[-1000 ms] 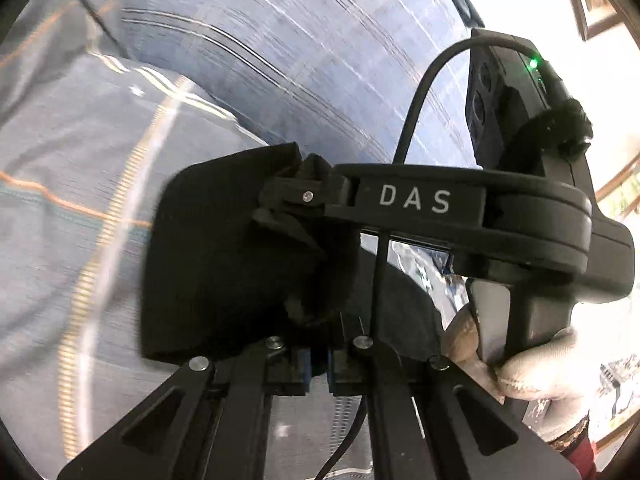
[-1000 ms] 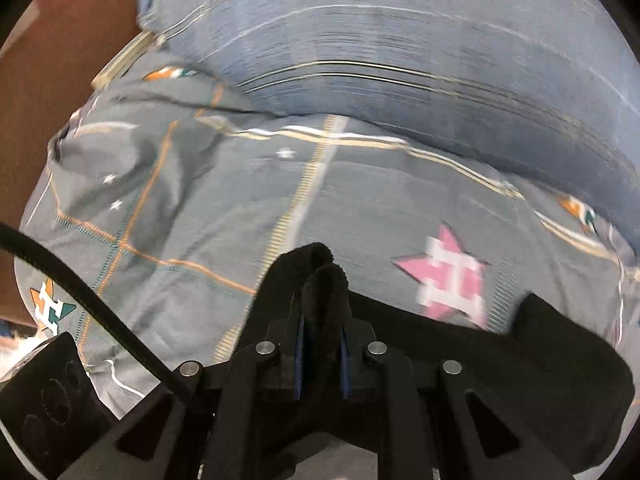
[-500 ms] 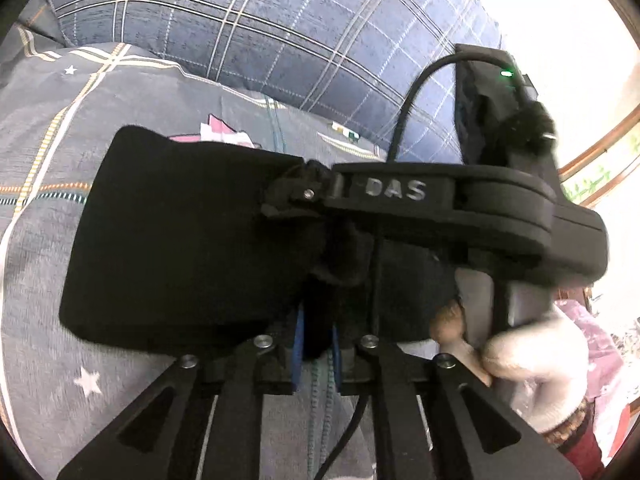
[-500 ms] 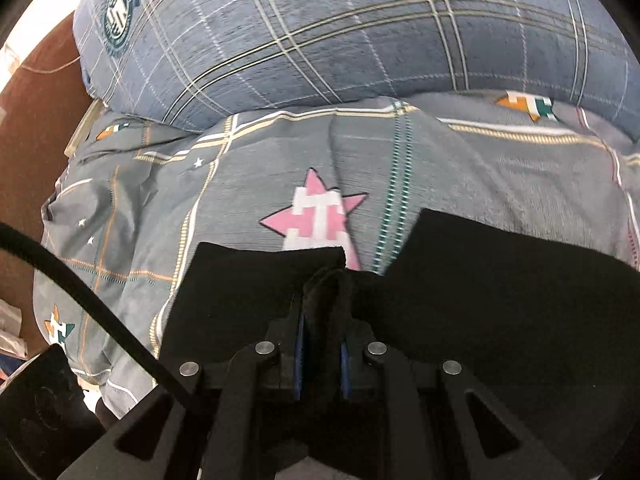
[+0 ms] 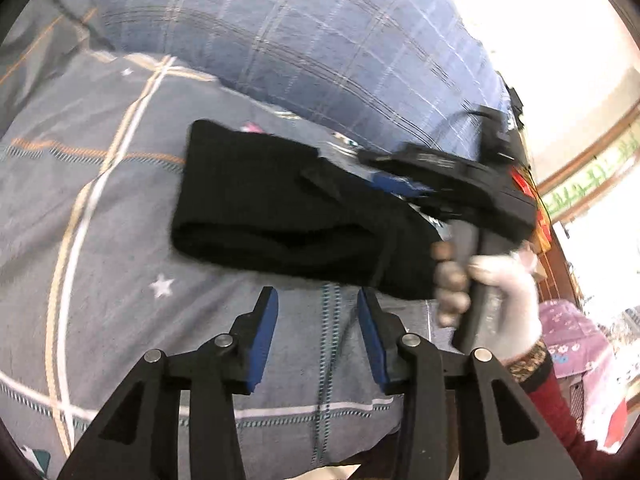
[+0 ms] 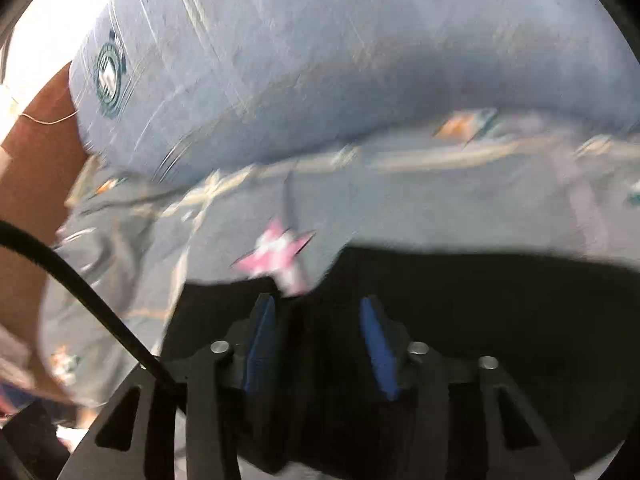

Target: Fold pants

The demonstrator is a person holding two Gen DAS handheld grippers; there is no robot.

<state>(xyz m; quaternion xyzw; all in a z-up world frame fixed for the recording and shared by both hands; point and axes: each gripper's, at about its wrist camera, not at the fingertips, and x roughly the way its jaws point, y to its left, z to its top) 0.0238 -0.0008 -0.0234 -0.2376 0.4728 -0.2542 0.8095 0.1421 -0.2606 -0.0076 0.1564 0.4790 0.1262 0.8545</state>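
Observation:
The black pants (image 5: 280, 208) lie folded into a thick bundle on the grey patterned bedsheet (image 5: 100, 240). My left gripper (image 5: 318, 300) is open and empty, just short of the bundle's near edge. The right gripper shows in the left wrist view over the bundle's right end (image 5: 404, 184), held by a white-gloved hand (image 5: 500, 292). In the blurred right wrist view my right gripper (image 6: 318, 312) is open, with the black pants (image 6: 480, 320) spread under and beyond its blue pads (image 6: 260, 336).
A large blue plaid pillow (image 5: 300, 40) lies behind the pants; it also fills the top of the right wrist view (image 6: 320, 60). A pink star print (image 6: 280, 252) marks the sheet. A brown headboard (image 6: 36, 160) stands at the left. A bright window (image 5: 560, 40) is at the right.
Both grippers have opened and let go of the black pants, which now rest folded on the sheet. The left gripper has drawn back from the bundle.

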